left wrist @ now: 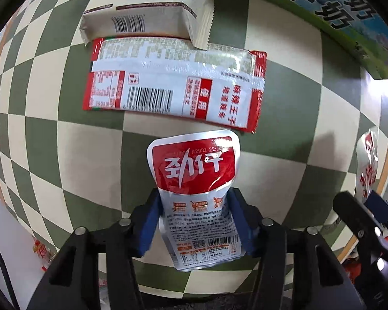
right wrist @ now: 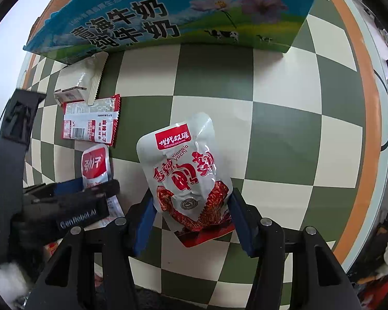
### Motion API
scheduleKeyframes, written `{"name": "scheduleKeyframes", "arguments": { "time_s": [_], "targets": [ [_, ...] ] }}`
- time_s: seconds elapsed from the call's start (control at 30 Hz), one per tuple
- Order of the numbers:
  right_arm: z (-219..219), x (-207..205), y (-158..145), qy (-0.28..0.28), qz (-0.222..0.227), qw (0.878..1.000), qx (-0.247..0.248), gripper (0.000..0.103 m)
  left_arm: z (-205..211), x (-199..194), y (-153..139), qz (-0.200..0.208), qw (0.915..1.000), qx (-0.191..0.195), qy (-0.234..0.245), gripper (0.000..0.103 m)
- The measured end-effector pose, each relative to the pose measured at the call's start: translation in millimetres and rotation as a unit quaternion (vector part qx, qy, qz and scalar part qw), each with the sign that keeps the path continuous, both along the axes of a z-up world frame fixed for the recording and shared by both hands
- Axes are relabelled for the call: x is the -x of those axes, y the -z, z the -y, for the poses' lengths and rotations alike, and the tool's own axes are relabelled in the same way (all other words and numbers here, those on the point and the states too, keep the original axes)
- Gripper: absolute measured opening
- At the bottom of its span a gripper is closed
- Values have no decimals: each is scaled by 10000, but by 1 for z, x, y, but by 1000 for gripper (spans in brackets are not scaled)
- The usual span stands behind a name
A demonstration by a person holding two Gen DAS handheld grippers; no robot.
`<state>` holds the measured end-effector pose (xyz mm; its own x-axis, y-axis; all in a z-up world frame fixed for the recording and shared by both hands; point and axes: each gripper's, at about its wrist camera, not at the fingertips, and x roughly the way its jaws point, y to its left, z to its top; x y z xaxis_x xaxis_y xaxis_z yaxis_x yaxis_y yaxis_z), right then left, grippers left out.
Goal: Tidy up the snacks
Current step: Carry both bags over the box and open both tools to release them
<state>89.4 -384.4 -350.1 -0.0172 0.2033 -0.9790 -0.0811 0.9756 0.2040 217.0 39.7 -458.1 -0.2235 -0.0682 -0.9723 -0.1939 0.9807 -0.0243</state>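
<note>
My left gripper (left wrist: 196,222) held a silver pouch with a red label (left wrist: 194,180), its blue pads pressed on the two sides of the lower half, so the jaws stood narrow around it. The pouch pointed away from me over the green-and-cream checked tablecloth (left wrist: 64,180). Just beyond its far end lay a long red-and-white snack packet (left wrist: 173,85), flat, barcode side up. At the far left corner of that packet a cream wrapped bar (left wrist: 147,10) overlapped its edge. Farther off and to the right stood a blue-and-green milk carton box (left wrist: 336,7).

My right gripper (right wrist: 191,219) was closed on a white pouch with red lettering (right wrist: 186,170), the pads gripping its lower red part from both sides; the pouch tilted slightly to the right. The checked cloth (right wrist: 284,129) spread under it, and the milk box (right wrist: 168,13) stood at the far side, across the top of that view. To the left I saw my left gripper (right wrist: 98,188) with the red-label pouch (right wrist: 95,168), and past it the long packet (right wrist: 90,121) and the cream bar (right wrist: 82,80) near the box. The two held pouches were apart, side by side.
</note>
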Motion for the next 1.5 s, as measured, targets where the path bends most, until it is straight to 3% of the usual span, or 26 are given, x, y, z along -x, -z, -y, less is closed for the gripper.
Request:
{"name": "scheduleKeyframes", "arguments": {
  "time_s": [0.2, 0.43, 0.6, 0.8, 0.93, 1.13, 1.27, 1.5],
  "targets": [
    [3, 3, -12, 27, 88, 9999, -82, 58, -6, 20, -22, 223, 9996, 142, 74, 48],
    [5, 6, -51, 44, 298, 9988, -392, 58, -2, 6, -92, 964, 9941, 392, 307, 48],
    [12, -3, -104, 149, 645, 9951, -728, 58, 3, -40, -163, 1585, 9842, 584, 527, 48],
    [22, -43, -167, 388, 1096, 9875, -1066, 58, -36, -100, -210, 2043, 9745, 608, 705, 48],
    [24, -87, -184, 601, 1293, 9841, -1054, 58, -53, -165, -215, 2111, 9734, 372, 807, 48],
    [14, -164, -168, 933, 1137, 9844, -966, 58, -66, -255, -193, 1842, 9782, 114, 952, 48],
    [4, -203, -145, 972, 950, 9880, -736, 58, -66, -293, -178, 1610, 9815, 93, 1027, 49],
    [-3, -228, -111, 1015, 629, 9917, -475, 59, -60, -325, -144, 1276, 9839, -161, 1239, 54]
  ]
}}
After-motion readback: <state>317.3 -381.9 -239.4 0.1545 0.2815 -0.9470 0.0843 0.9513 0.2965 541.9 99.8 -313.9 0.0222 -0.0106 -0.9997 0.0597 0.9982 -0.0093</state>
